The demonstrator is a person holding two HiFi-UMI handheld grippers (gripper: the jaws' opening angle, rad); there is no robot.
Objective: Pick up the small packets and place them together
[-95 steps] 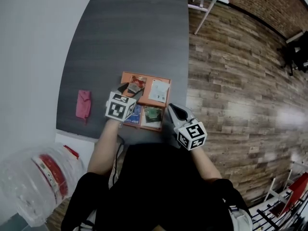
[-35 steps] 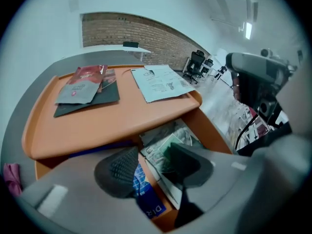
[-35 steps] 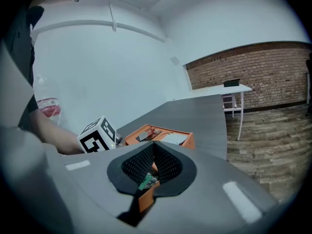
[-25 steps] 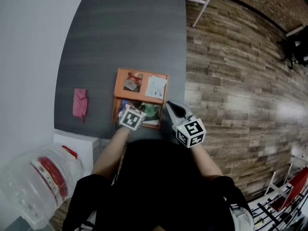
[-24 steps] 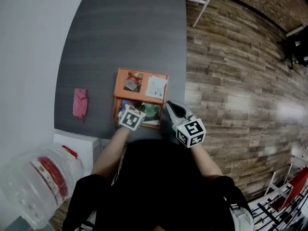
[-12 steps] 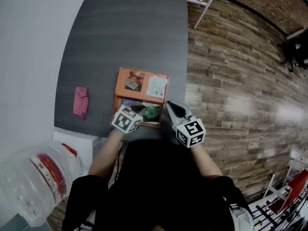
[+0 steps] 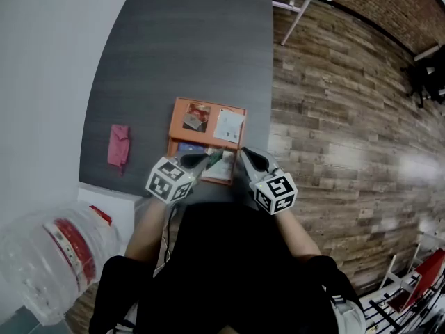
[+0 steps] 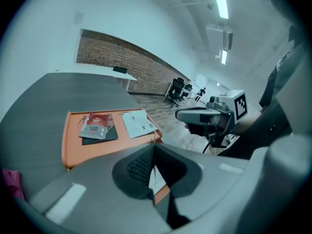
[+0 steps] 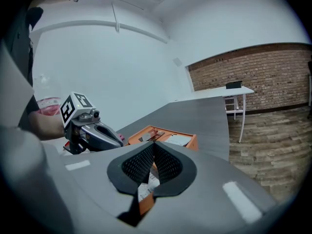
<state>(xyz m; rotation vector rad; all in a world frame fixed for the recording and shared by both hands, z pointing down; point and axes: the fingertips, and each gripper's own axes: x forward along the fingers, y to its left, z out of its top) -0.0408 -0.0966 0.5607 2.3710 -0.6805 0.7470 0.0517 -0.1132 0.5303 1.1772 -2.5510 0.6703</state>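
A thin green packet (image 7: 213, 157) is pinched in the left tongs (image 7: 206, 160), held just above the near part of an orange tray (image 7: 178, 110). In the left gripper view the two pads are pressed together, with only a narrow pale edge showing between them.

The shallow tray sits near the front edge of a dark grey desk (image 7: 195, 40). At its far left a red packet (image 7: 198, 115) lies on top of a flat dark packet (image 8: 100, 136). Just beside them, at the far right, lies a white printed packet (image 7: 228, 125), apart from the red one. A blue packet (image 7: 188, 147) lies at the near left, partly hidden by the left tongs. Another pale printed packet (image 9: 147, 183) lies at the near right, by the tray's rim.

The right tongs (image 7: 245, 156) hang over the tray's near right corner. Their pads are closed against each other and hold nothing.

Well to the left of the tray, a pink cloth (image 7: 119, 147) lies on the desk. A wooden plank floor (image 7: 334, 117) runs along the desk's right side.
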